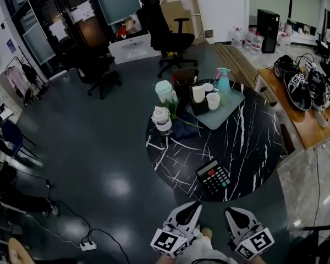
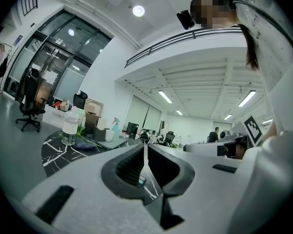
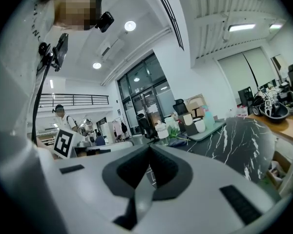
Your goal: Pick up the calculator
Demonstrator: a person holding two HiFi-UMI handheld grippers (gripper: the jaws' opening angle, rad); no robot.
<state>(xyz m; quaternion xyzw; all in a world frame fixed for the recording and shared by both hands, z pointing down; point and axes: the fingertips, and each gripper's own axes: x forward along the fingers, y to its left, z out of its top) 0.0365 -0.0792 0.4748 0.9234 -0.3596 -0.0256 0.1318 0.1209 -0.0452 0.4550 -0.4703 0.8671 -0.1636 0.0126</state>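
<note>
- Bright ceiling lamps (image 2: 138,10) shine high above the jaws.
- Pale glare patches lie on the floor (image 1: 118,187).
- Fisheye edges bend, corners go black; the foreground below the jaws blurs.

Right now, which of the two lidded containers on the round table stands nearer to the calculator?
The clear container with the white lid is nearer to the calculator. The pale green container stands behind it, farther from the calculator.
</note>
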